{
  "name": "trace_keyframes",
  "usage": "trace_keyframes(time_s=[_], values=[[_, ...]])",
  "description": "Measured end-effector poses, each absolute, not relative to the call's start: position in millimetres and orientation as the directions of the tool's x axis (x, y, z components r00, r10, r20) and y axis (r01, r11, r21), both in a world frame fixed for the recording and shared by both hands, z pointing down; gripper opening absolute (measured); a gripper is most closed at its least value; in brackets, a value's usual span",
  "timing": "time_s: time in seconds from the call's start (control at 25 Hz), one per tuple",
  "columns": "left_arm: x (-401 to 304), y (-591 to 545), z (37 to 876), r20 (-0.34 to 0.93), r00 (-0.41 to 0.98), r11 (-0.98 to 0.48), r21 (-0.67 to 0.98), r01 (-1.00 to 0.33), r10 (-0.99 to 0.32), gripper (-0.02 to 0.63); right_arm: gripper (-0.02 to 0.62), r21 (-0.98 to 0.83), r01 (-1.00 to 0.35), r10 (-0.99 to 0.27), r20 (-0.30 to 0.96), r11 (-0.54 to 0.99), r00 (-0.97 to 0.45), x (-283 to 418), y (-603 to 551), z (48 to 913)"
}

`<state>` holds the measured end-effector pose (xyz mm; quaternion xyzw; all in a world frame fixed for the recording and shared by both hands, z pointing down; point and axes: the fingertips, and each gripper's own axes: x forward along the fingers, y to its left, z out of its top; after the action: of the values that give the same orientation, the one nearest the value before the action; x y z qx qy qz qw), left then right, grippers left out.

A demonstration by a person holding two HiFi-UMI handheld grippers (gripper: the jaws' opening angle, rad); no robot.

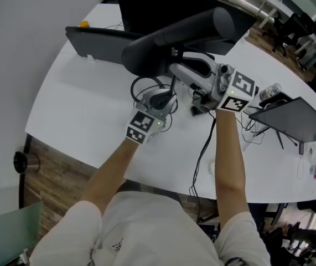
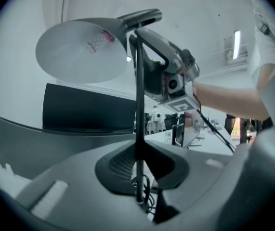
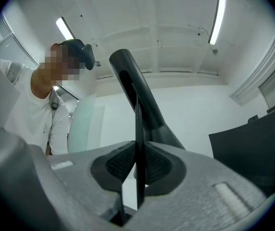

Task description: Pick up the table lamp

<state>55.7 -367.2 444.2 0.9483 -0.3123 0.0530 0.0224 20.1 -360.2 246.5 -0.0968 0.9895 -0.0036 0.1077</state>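
**Lamp held by its stem, two grips stacked**

We found the lamp (image 1: 186,33) over the white table (image 1: 80,110), its dark shade (image 2: 82,52) topmost and tipped away from us. The thin stem (image 2: 139,105) ran upright through both grips.

- The left gripper (image 2: 139,177) had its jaws nearly closed, pinching the stem low down.
- The right gripper (image 3: 138,172) also pinched the stem, its pads tight on either side of the rod. From the left gripper view it sat higher, just under the shade.
- A cord (image 1: 202,148) trailed from the lamp toward the table's near edge.

We could not see the lamp's base in any view, so we could not confirm it was off the table.

We judged that, with the stem's long axis vertical and crosswise to both pairs of jaws, any further move had to go straight up. Both hands would have to rise together, or the slim rod would twist in the pads.
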Motion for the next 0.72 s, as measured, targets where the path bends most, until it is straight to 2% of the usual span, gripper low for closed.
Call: trace_keyframes(time_s=[0.72], values=[[65, -330, 363, 0.068, 0.844, -0.847, -0.032, -0.531, -0.532, 0.049, 0.044, 0.021, -0.231, -0.219, -0.241, 0.973, -0.945, 29, -320, 167]])
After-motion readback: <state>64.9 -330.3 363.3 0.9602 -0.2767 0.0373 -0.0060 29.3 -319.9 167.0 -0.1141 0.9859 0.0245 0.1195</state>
